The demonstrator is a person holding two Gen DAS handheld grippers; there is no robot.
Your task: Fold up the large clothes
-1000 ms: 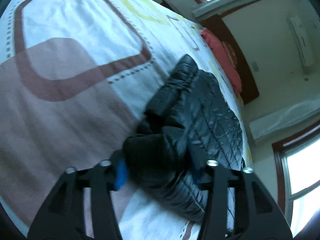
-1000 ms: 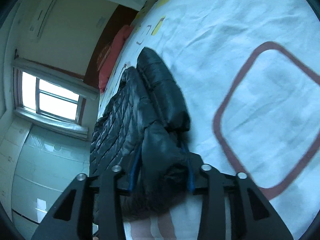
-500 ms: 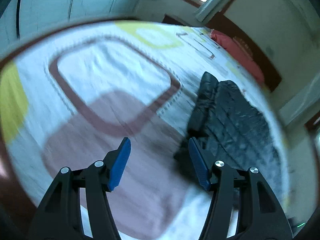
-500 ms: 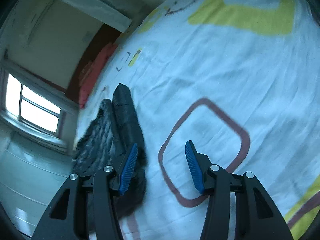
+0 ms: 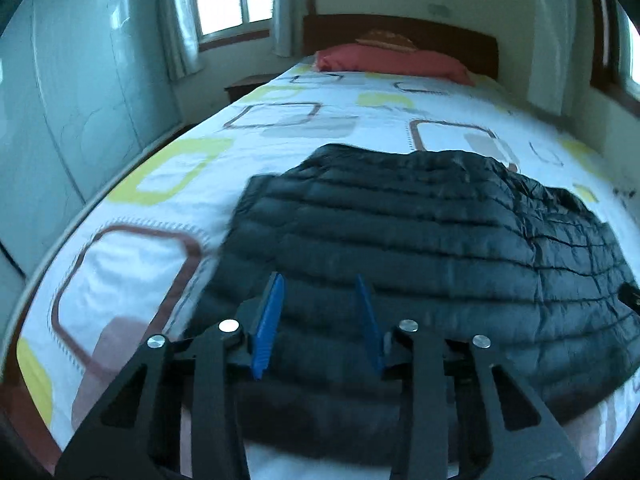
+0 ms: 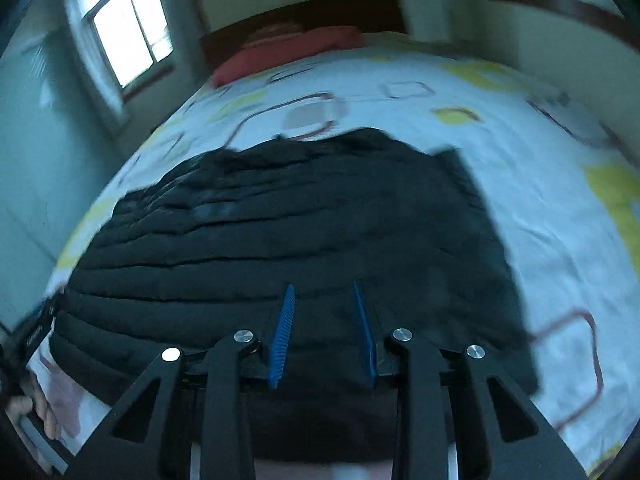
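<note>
A black quilted puffer jacket (image 5: 420, 232) lies spread flat across the near half of the bed, and the right wrist view shows it too (image 6: 300, 220). My left gripper (image 5: 319, 280) hovers above the jacket's near left part. Its blue pads (image 5: 268, 320) stand apart and its jaws are closing with nothing between them. My right gripper (image 6: 323, 285) hovers over the jacket's near right part. Its jaws are also closing on nothing, with a gap between them. Both point down at the garment from above.
The bed sheet (image 5: 168, 256) is white with yellow and brown squares. A red pillow (image 5: 384, 60) lies against the dark headboard (image 5: 440, 36). A pale wardrobe wall (image 5: 60, 100) runs along the left side. A hand (image 6: 28, 408) shows at the lower left edge of the right wrist view.
Both grippers let go of the bunched jacket parts they held, pulled back and up, and rolled upright. Their jaws are now narrower than half a second ago. The jacket now lies flat.
</note>
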